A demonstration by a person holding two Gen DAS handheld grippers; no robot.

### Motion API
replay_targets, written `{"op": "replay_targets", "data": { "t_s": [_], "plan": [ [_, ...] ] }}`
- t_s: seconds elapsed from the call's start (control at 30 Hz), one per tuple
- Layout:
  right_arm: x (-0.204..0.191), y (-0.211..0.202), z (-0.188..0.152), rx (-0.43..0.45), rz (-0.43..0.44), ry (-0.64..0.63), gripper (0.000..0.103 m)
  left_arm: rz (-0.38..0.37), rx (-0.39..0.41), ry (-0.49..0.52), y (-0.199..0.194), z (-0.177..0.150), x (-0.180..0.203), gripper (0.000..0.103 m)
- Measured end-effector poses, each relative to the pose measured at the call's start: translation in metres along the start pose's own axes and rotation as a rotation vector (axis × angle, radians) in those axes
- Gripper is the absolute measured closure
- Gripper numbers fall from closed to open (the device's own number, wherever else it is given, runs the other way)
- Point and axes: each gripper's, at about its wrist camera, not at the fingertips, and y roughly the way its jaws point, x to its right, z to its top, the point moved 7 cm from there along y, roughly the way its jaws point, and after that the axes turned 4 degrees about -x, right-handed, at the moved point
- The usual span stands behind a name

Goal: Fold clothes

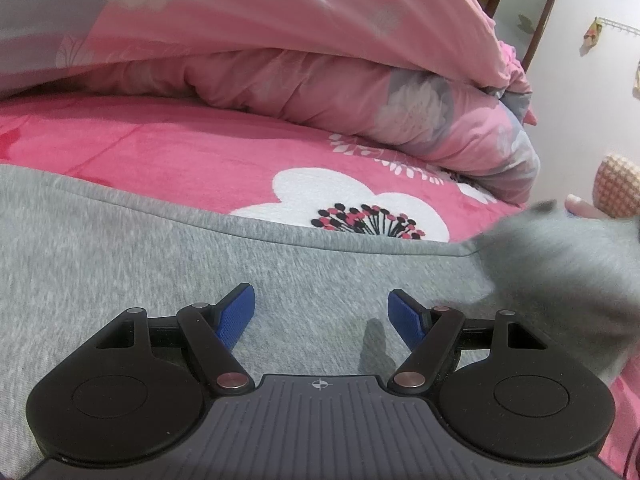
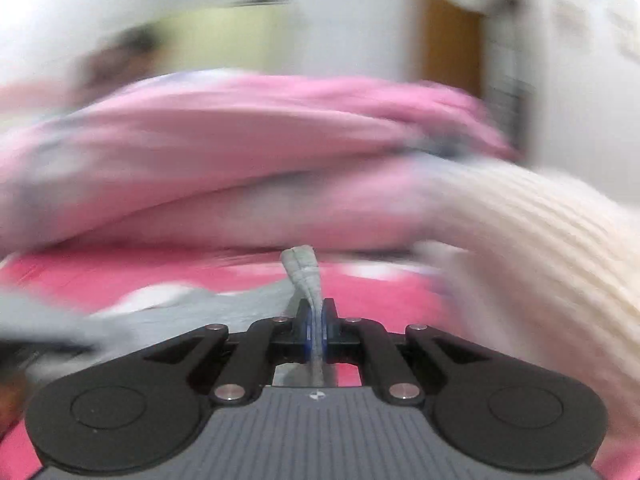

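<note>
Left gripper point(image 1: 321, 307) spread wide above grey garment point(image 1: 168, 248), nothing between blue pads point(image 1: 236, 318). Garment lies flat on pink floral sheet point(image 1: 180, 148). Right gripper point(image 2: 318, 317) clamped tight on bunched grey hem point(image 2: 304, 270) (view heavily blurred). Cream ribbed sleeve point(image 2: 532, 236) at right. Beyond, pink quilt point(image 1: 304, 80) heaped.

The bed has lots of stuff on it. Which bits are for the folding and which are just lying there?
For the folding: grey garment, right gripper pinching its edge, left gripper open above it.

Just lying there: pink quilt, flowered sheet, cream knit.
</note>
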Motion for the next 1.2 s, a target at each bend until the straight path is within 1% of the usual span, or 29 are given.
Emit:
{"op": "replay_targets", "data": {
  "t_s": [0.1,0.13,0.17,0.23,0.33,0.43,0.47,0.53,0.57,0.6,0.63,0.67,0.73,0.77,0.8,0.83,0.87,0.97,1.0,1.07,1.1,1.17,1.2],
  "plan": [
    [0.049,0.02,-0.023,-0.059,-0.203,0.119,0.099,-0.001,0.001,-0.002,0.0,0.0,-0.001,0.029],
    [0.057,0.025,-0.033,-0.082,-0.25,0.139,0.099,-0.001,0.001,-0.002,0.0,0.0,-0.001,0.029],
    [0.065,0.03,-0.044,-0.105,-0.297,0.159,0.1,-0.001,0.001,-0.002,0.0,0.0,-0.001,0.029],
    [0.058,0.033,-0.053,-0.114,-0.366,0.116,0.1,-0.001,0.001,-0.001,0.0,0.0,-0.001,0.029],
    [0.043,0.032,-0.06,-0.146,-0.428,0.052,0.099,-0.001,0.002,-0.002,0.0,0.0,-0.001,0.029],
    [0.048,0.032,-0.067,-0.179,-0.481,0.007,0.099,-0.001,0.002,-0.002,0.0,0.0,-0.001,0.029],
    [0.053,0.038,-0.07,-0.209,-0.496,-0.007,0.098,-0.001,0.002,-0.003,0.0,0.0,-0.001,0.029],
    [0.054,0.042,-0.077,-0.268,-0.496,-0.032,0.096,-0.003,0.002,-0.004,0.0,0.0,-0.001,0.029],
    [0.051,0.041,-0.078,-0.282,-0.494,-0.036,0.091,-0.004,0.002,-0.006,0.0,0.0,-0.001,0.029],
    [0.048,0.04,-0.078,-0.295,-0.493,-0.041,0.077,-0.005,0.003,-0.007,0.0,0.0,-0.001,0.029],
    [0.045,0.035,-0.08,-0.304,-0.487,-0.04,0.067,-0.009,0.004,-0.012,-0.001,0.001,-0.001,0.029],
    [0.04,0.028,-0.081,-0.304,-0.459,-0.033,0.058,-0.017,0.008,-0.02,-0.002,0.001,-0.002,0.029],
    [0.036,0.014,-0.079,-0.304,-0.458,-0.026,0.052,-0.031,0.023,-0.047,-0.006,0.004,-0.005,0.029],
    [0.032,0.004,-0.076,-0.294,-0.45,-0.03,0.045,-0.023,0.029,-0.057,-0.009,0.005,-0.007,0.029],
    [0.027,-0.006,-0.07,-0.265,-0.421,-0.024,0.04,0.003,0.033,-0.062,-0.015,0.007,-0.009,0.029],
    [0.023,-0.017,-0.063,-0.236,-0.391,-0.019,0.04,0.039,0.037,-0.069,-0.024,0.011,-0.01,0.029],
    [0.017,-0.031,-0.054,-0.196,-0.343,-0.014,0.04,0.055,0.051,-0.08,-0.038,0.017,-0.01,0.029],
    [-0.004,-0.078,-0.018,-0.048,-0.211,-0.032,0.038,0.019,0.128,-0.092,-0.1,0.037,-0.006,0.029],
    [-0.012,-0.095,-0.002,0.01,-0.18,-0.044,0.036,0.014,0.148,-0.087,-0.123,0.043,-0.004,0.028],
    [-0.029,-0.118,0.029,0.104,-0.113,-0.044,0.034,-0.016,0.159,-0.094,-0.174,0.053,-0.008,0.027],
    [-0.037,-0.129,0.041,0.135,-0.076,-0.035,0.034,-0.035,0.162,-0.102,-0.199,0.058,-0.011,0.026],
    [-0.059,-0.156,0.065,0.195,0.033,-0.014,0.034,-0.074,0.169,-0.137,-0.251,0.065,-0.026,0.025],
    [-0.07,-0.171,0.074,0.221,0.084,-0.009,0.034,-0.076,0.171,-0.16,-0.273,0.067,-0.038,0.025]
  ]
}}
